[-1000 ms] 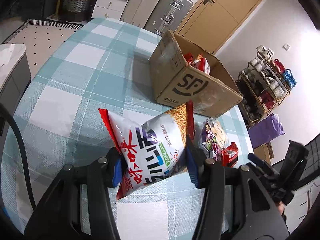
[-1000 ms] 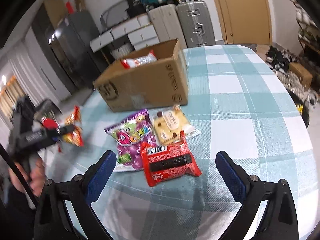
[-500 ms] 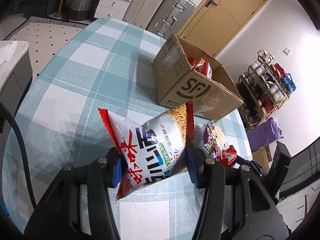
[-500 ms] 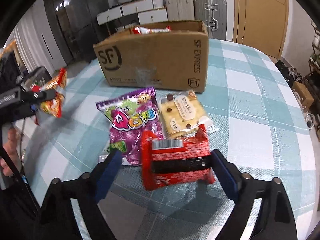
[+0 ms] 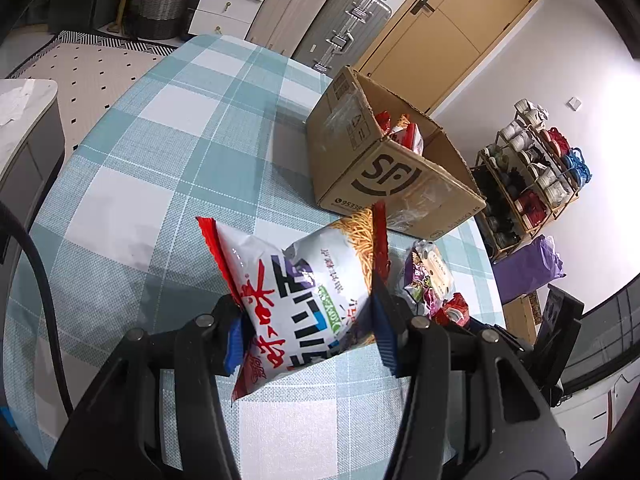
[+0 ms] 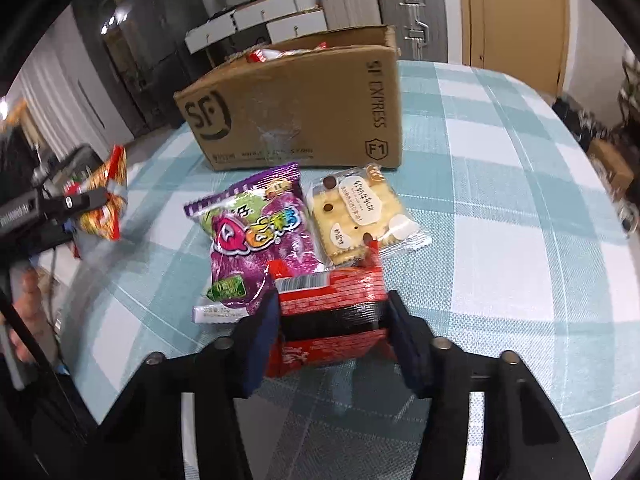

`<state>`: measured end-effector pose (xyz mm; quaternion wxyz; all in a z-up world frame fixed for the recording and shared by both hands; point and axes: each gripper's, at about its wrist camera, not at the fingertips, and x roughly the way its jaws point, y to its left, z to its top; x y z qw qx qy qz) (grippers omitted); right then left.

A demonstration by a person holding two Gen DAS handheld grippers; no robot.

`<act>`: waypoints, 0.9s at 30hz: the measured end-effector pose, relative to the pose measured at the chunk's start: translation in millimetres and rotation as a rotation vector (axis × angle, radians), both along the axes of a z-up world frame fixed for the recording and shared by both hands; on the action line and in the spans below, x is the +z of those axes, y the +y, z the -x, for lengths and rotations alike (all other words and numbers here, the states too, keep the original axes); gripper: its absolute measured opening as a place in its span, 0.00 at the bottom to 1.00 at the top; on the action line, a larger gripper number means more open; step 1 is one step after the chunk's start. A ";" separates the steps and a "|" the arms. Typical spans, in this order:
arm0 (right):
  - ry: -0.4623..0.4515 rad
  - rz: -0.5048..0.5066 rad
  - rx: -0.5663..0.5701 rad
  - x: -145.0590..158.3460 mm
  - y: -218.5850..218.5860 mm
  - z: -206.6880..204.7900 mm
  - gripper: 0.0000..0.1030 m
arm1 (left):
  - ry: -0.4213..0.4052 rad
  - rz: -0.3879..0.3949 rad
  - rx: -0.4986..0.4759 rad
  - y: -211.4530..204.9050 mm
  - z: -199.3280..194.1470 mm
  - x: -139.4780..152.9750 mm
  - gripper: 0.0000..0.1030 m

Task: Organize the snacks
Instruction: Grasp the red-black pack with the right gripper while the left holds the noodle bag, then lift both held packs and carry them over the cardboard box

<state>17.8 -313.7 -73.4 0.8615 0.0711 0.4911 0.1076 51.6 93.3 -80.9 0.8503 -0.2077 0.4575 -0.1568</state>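
Since a second ago your right gripper (image 6: 332, 320) has dropped toward the table and drawn its wide-spread jaws in around the red and black foil snack packet (image 6: 330, 312); they are closing now, blue pads against the packet's two sides at six o'clock in the right wrist view. Your left gripper (image 5: 308, 332) has not shifted: its jaws stay clamped on the white and red noodle-snack bag (image 5: 298, 296), held clear above the teal and white checked tablecloth (image 5: 168, 152).

Just beyond the red packet, at about eleven o'clock from it, lies the purple gummy-candy pouch (image 6: 256, 236); touching its right edge, at one o'clock, is the clear-wrapped pale biscuit pack (image 6: 360, 212). Both lie flat on the cloth.

Farther out at twelve o'clock stands the open brown cardboard shipping box (image 6: 296, 108), with red and white packets showing inside it. Past the table at twelve o'clock, silver suitcases (image 6: 412, 4) stand near a tan door (image 6: 516, 16).
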 end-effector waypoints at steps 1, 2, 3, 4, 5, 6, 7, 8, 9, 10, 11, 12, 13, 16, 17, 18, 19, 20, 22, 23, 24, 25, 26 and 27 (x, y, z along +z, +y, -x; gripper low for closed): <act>0.001 -0.003 0.001 0.3 -0.1 0.0 0.49 | 0.002 0.001 0.001 0.3 -0.2 -0.3 0.47; 0.000 0.004 0.003 0.8 0.8 0.1 0.49 | 0.002 0.001 0.000 0.3 -0.3 -0.3 0.47; -0.003 0.013 0.006 1.5 2.6 0.6 0.49 | 0.002 0.001 0.000 0.3 -0.2 -0.2 0.47; -0.006 0.022 0.010 1.8 4.2 1.2 0.49 | 0.001 0.000 0.000 0.5 -0.4 -0.2 0.47; -0.008 0.027 0.016 1.6 5.7 1.9 0.49 | 0.000 0.000 -0.001 0.6 -0.4 -0.1 0.47; -0.012 0.033 0.022 2.2 7.4 2.5 0.49 | -0.001 0.001 0.000 0.7 -0.5 0.0 0.47; -0.016 0.039 0.027 2.6 8.7 3.3 0.49 | -0.001 0.001 0.000 0.6 -0.7 0.0 0.47; -0.018 0.044 0.031 3.4 9.8 4.6 0.49 | -0.001 0.003 0.001 0.7 -0.4 0.1 0.47; -0.019 0.045 0.034 4.3 10.7 5.1 0.49 | -0.001 0.003 0.004 1.4 0.1 -0.9 0.47; -0.020 0.044 0.034 4.4 10.6 5.2 0.49 | 0.000 0.003 0.004 1.5 0.5 -1.1 0.47; -0.021 0.042 0.034 5.5 10.5 6.1 0.49 | 0.002 0.003 0.005 2.1 0.4 -2.1 0.47; -0.025 0.038 0.033 7.3 10.5 7.4 0.49 | 0.003 0.003 0.006 2.1 0.6 -2.6 0.47; -0.028 0.033 0.033 8.6 9.7 8.6 0.49 | 0.004 0.002 0.008 2.6 0.4 -3.0 0.47; -0.056 0.009 0.026 18.0 6.4 14.2 0.49 | 0.004 -0.002 0.012 2.7 1.8 -3.1 0.47; -0.064 0.000 0.022 21.2 5.0 15.6 0.49 | 0.003 -0.002 0.014 2.7 2.3 -2.7 0.47; -0.074 -0.010 0.015 24.4 3.1 17.1 0.49 | 0.001 -0.003 0.018 2.6 2.7 -1.8 0.47; -0.082 -0.022 0.009 27.3 1.2 18.5 0.49 | -0.001 -0.004 0.020 2.7 3.0 -1.1 0.47; -0.091 -0.032 0.005 30.4 -0.3 19.7 0.49 | -0.005 -0.006 0.023 2.3 4.3 0.1 0.47; -0.117 -0.052 0.008 37.7 -1.2 23.3 0.49 | -0.024 -0.008 0.037 3.3 9.4 5.9 0.47; -0.138 -0.066 0.018 43.1 -0.3 26.6 0.49 | -0.041 0.000 0.035 3.4 13.2 10.6 0.47; -0.155 -0.068 0.024 47.2 1.0 29.7 0.49 | -0.056 0.001 0.036 4.0 16.2 15.0 0.47; -0.176 -0.069 0.032 52.1 3.0 32.7 0.49 | -0.072 -0.005 0.039 3.2 19.8 19.5 0.47; -0.194 -0.074 0.041 55.9 4.4 35.0 0.49 | -0.089 -0.012 0.042 2.6 23.8 23.9 0.47; -0.215 -0.083 0.049 61.0 6.3 37.9 0.49 | -0.108 -0.018 0.041 1.0 28.0 29.1 0.47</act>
